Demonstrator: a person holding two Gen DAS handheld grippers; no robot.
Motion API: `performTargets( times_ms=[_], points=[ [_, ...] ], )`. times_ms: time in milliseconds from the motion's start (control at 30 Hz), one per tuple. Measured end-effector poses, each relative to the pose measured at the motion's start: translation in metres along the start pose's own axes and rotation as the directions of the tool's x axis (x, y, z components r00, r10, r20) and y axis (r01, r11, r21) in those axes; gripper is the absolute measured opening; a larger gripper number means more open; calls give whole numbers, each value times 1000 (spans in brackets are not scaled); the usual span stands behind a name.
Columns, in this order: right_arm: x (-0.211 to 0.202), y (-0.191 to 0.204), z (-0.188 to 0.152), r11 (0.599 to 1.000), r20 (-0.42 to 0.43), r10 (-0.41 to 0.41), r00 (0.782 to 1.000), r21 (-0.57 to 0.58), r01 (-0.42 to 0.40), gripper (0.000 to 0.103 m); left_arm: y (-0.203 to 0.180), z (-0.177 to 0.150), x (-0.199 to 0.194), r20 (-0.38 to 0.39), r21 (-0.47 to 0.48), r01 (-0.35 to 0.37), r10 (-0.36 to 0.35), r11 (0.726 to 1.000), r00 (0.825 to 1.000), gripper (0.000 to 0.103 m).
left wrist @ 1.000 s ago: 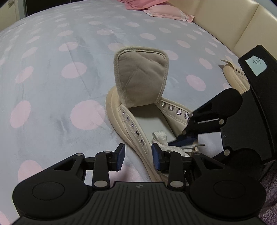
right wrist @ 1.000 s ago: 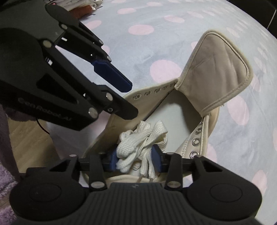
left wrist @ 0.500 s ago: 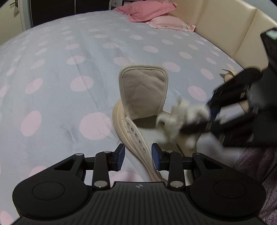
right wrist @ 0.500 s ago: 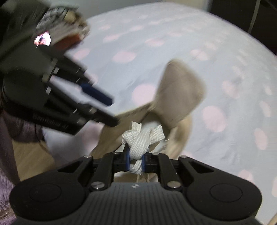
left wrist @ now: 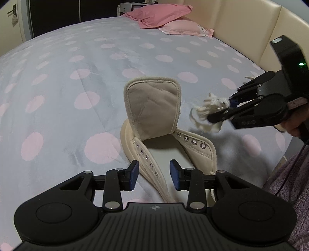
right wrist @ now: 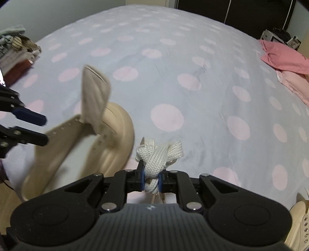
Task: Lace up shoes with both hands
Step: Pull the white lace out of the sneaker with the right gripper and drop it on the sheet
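A cream high-top shoe (left wrist: 195, 143) lies unlaced on the spotted bedspread, its tongue (left wrist: 152, 108) standing up. My left gripper (left wrist: 153, 173) hovers low over the shoe's near end, its jaws opening; the left eyelet flap runs between them untouched. A bunched white shoelace (left wrist: 208, 111) hangs in the air to the right of the shoe, pinched by my right gripper (left wrist: 226, 110). In the right wrist view the shoelace bundle (right wrist: 158, 154) sits between the blue pads of the right gripper (right wrist: 151, 179), whose jaws are easing open while still pressing it. The shoe (right wrist: 115, 131) is blurred at left.
The grey bedspread (left wrist: 77, 77) with pink dots spreads all around. Pink pillows (left wrist: 160, 15) lie at the far end by a cream headboard (left wrist: 241, 23). A second cream shoe (right wrist: 299, 222) peeks in at the bottom right. A purple fleece sleeve (left wrist: 289, 183) lies by the bed's near edge.
The right gripper closed on the lace bundle inside the shoe, lifted it out and carried it to the shoe's right. The left jaws have widened.
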State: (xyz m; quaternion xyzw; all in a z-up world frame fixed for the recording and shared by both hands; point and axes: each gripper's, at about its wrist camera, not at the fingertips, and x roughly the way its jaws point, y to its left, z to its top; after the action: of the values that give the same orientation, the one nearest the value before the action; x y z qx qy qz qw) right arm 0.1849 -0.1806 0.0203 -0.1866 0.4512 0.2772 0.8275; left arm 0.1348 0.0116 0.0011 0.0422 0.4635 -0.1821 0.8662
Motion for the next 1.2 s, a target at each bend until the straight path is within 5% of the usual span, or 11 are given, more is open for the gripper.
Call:
performTargets(
  times_ms=[33,100,133,633,867,1200],
  points=[
    [5,0,1,1000,-11,0,1000,3,0,26,-1,0,-1,7,2,-4,4,1000,1000,47],
    [9,2,1,1000,-22,-15,1000,-5,15,50,-1,1,-1,13,2,-8,8,1000,1000,47],
    [10,3,1,1000,-26,-24,999,-12,24,52,-1,1,-1,15,2,-9,9,1000,1000,47],
    [-24,43,29,992,96,80,992,-103,-70,64,-5,9,10,-56,25,-39,41,999,998,47],
    [-25,60,56,983,130,74,989,-177,-50,68,-10,19,21,-120,83,-42,52,996,991,33],
    [-11,66,79,973,114,74,991,-227,-46,67,2,19,25,-147,53,-41,48,998,988,28]
  ],
)
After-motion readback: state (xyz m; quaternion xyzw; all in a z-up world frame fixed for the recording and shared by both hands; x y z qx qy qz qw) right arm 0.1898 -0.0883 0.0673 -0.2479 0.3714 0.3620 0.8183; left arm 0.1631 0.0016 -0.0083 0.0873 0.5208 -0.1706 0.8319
